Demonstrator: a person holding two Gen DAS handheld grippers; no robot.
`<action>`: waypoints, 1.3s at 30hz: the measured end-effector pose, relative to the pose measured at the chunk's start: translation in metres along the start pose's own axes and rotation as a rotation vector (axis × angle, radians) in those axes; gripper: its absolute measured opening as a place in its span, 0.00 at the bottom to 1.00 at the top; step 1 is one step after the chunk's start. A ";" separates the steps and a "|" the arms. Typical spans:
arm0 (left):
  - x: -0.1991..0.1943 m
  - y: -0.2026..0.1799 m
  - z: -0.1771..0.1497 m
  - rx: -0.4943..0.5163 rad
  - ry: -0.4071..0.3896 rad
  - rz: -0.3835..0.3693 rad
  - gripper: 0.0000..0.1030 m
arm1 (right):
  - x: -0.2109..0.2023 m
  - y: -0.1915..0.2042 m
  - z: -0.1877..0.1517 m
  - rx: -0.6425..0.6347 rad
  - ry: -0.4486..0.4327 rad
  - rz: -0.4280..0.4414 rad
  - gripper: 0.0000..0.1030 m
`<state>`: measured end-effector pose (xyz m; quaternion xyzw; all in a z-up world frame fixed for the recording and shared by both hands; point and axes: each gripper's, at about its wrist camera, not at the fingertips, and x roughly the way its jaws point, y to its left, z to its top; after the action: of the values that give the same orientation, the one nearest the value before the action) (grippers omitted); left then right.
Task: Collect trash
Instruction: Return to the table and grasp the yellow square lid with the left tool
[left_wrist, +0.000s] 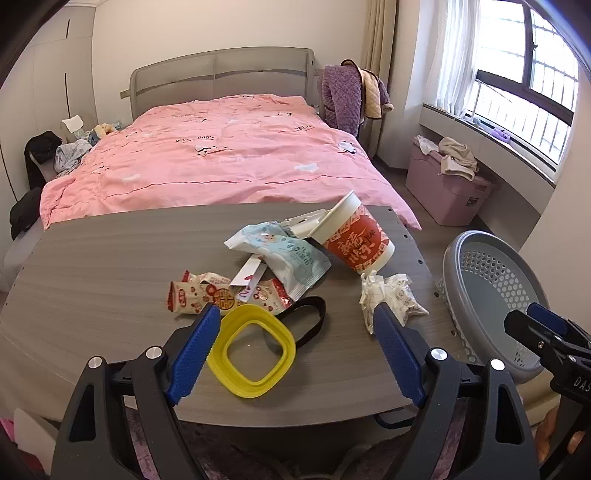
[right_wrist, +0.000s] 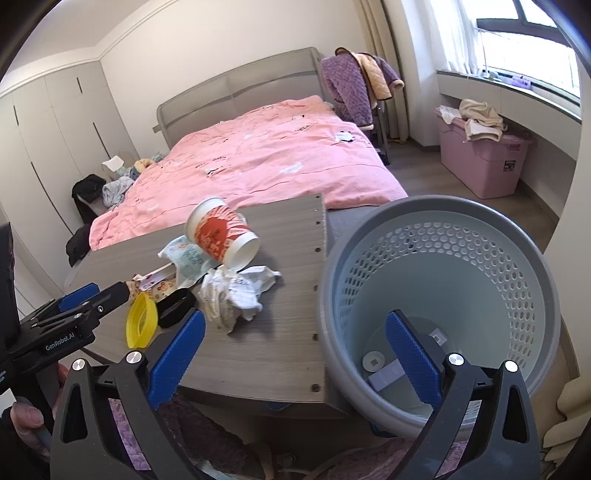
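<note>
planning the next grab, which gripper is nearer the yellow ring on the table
Left. The left gripper has the yellow ring between its open fingers; the right gripper is off by the trash basket.

Both wrist views near, angled down: left over table (left_wrist: 110, 258), right over basket (right_wrist: 436, 221); share table, bed (left_wrist: 221, 155)

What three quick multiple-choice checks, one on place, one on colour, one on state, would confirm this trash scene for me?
1. Where is the bin?
A. on the bed
B. beside the table's right end
C. under the window

2. What colour is the ring?
A. yellow
B. green
C. white

3. How is the cup?
A. upright
B. crushed flat
C. lying on its side

Answers: 1 B, its rim sits next to the table edge. 2 A, plainly yellow in both views. 3 C, its open mouth faces sideways.
</note>
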<state>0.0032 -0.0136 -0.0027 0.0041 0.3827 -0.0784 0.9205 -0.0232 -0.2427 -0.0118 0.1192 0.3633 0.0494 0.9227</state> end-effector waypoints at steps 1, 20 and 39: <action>-0.002 0.004 -0.002 -0.002 -0.002 0.004 0.79 | 0.000 0.004 -0.002 -0.004 0.002 0.006 0.93; -0.009 0.051 -0.038 -0.057 0.065 0.007 0.79 | -0.005 0.059 -0.023 -0.073 0.039 0.048 0.94; 0.040 0.039 -0.043 -0.001 0.164 -0.055 0.79 | -0.001 0.052 -0.029 -0.047 0.071 0.049 0.94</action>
<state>0.0068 0.0218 -0.0633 -0.0006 0.4568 -0.1029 0.8836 -0.0433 -0.1876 -0.0184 0.1042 0.3917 0.0847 0.9102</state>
